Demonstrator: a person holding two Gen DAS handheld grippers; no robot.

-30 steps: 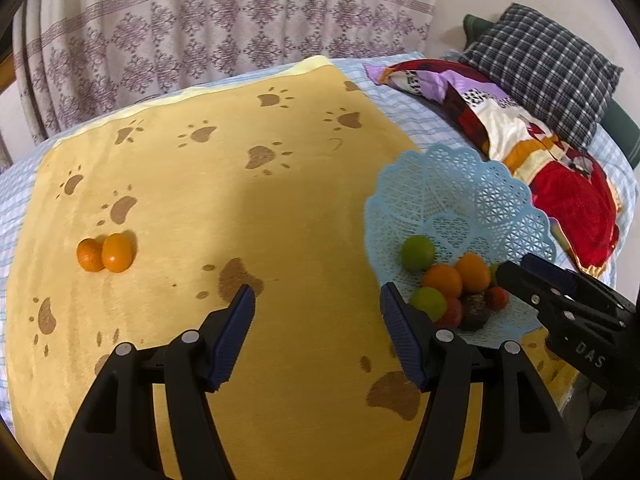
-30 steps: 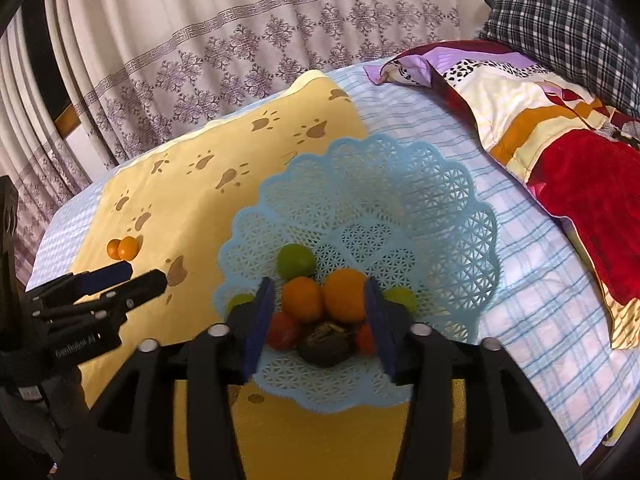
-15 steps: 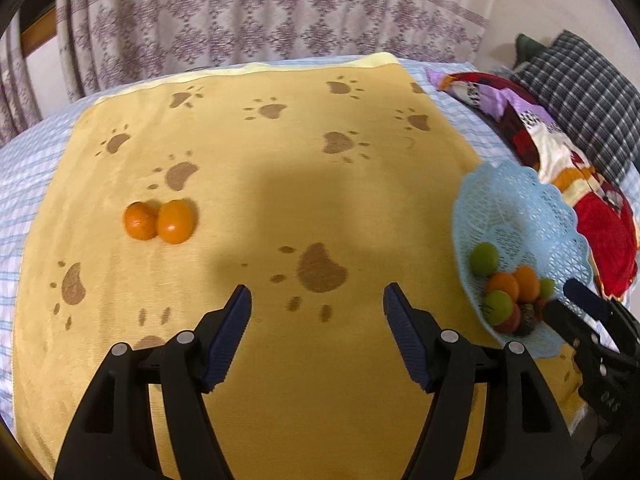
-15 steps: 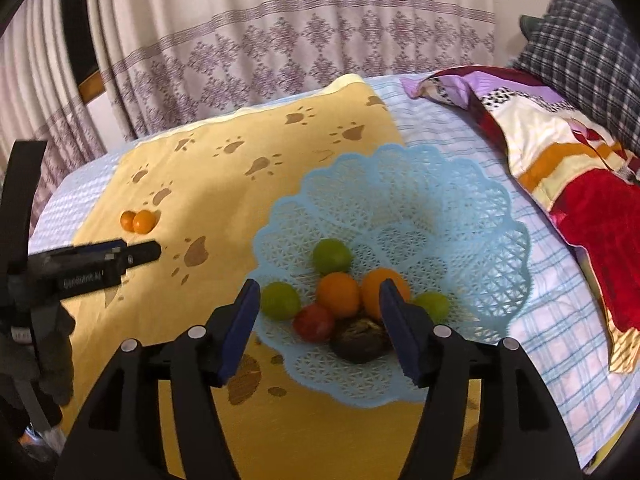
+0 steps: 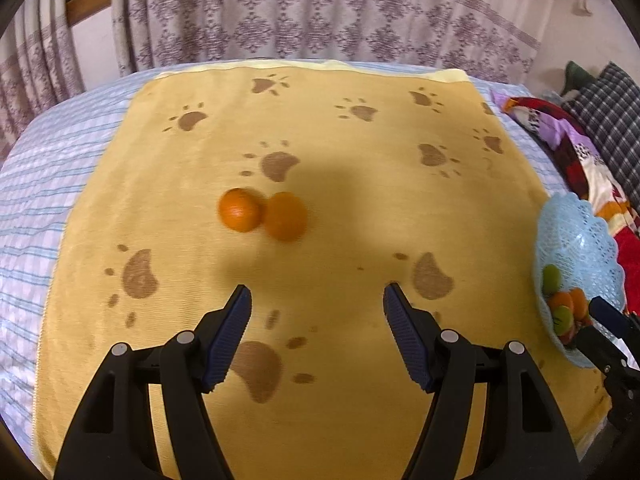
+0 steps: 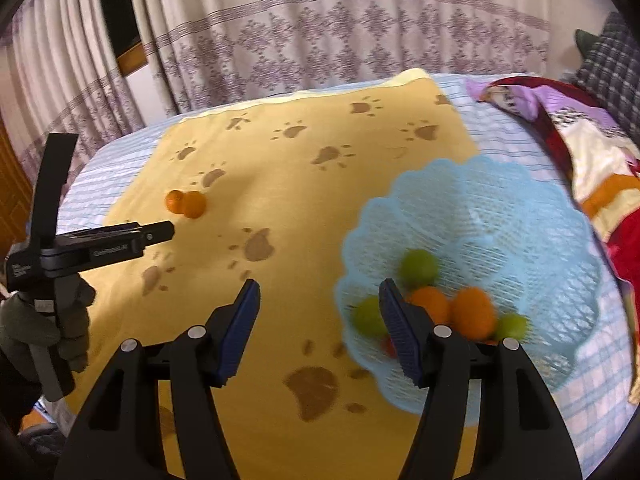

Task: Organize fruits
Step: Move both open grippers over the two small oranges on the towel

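Observation:
Two oranges lie side by side, touching, on the yellow paw-print blanket; they also show in the right wrist view. My left gripper is open and empty, a short way in front of the oranges. A light blue lace basket holds several green, orange and red fruits. My right gripper is open and empty, hovering over the blanket at the basket's left rim. The basket shows at the right edge of the left wrist view.
A patterned curtain hangs behind the bed. A red and purple quilt and a checked pillow lie to the right. A blue-striped sheet borders the blanket on the left.
My left gripper has swung left toward the two oranges, which now sit nearer the centre. My right gripper has shifted left, off the basket's fruits. Both jaws stayed open.

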